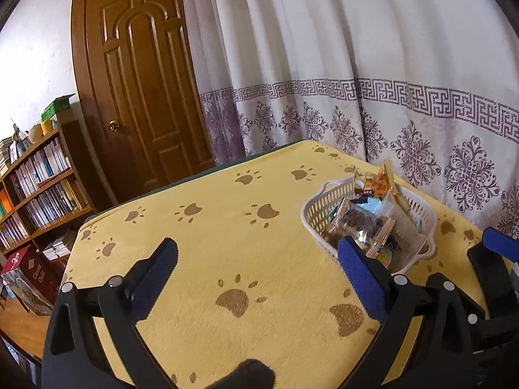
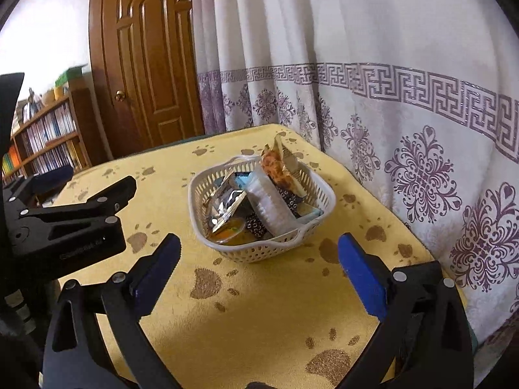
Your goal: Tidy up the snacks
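A white perforated basket (image 2: 259, 249) stands on the yellow paw-print tablecloth (image 2: 253, 308), filled with several snack packets (image 2: 269, 201): a clear tube of crackers, silver and dark wrappers, an orange packet at the back. My right gripper (image 2: 259, 269) is open just in front of the basket, nothing between its blue pads. In the left wrist view the same basket (image 1: 316, 214) sits at the right. My left gripper (image 1: 259, 265) is open over bare cloth, left of the basket, its right finger overlapping the basket's near corner. The right gripper (image 1: 499, 253) shows at the far right edge.
A white curtain with purple pattern (image 2: 405, 113) hangs close behind and to the right of the table. A wooden door (image 1: 139, 90) and a bookshelf (image 1: 42, 188) stand to the left. The left gripper's body (image 2: 65, 227) fills the left side of the right wrist view.
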Demonstrator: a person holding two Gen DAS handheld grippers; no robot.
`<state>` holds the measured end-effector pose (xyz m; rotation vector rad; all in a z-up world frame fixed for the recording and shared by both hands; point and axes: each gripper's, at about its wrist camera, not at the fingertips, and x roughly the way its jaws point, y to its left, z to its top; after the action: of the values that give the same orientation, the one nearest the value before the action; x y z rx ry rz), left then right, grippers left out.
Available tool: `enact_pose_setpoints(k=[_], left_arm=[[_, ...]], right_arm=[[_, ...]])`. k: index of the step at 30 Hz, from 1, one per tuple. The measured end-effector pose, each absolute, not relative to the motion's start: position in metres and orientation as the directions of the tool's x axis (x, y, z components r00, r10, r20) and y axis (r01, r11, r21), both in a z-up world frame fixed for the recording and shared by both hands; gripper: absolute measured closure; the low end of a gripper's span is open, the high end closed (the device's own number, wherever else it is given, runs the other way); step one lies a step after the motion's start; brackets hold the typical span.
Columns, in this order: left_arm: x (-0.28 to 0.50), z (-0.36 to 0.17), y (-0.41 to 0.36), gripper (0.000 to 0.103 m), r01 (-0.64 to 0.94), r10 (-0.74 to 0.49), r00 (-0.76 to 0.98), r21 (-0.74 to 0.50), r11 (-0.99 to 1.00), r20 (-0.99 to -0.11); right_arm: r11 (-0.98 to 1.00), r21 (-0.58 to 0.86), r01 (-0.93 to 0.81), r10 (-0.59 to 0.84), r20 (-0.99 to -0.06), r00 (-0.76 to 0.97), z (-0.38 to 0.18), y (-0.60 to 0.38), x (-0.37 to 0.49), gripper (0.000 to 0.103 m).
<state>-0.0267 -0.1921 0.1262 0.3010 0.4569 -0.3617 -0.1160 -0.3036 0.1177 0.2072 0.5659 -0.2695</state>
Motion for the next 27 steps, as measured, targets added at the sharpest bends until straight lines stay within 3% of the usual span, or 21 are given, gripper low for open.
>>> enact_pose_setpoints(k=[27], left_arm=[[-0.021,0.114,-0.198,0.005,0.395,-0.237,0.846,0.263,0.88,-0.477]], right_arm=[[0.942,0.061,0.33,-0.242,-0.557,0.794,0.119,-0.306,-0.103,0.004]])
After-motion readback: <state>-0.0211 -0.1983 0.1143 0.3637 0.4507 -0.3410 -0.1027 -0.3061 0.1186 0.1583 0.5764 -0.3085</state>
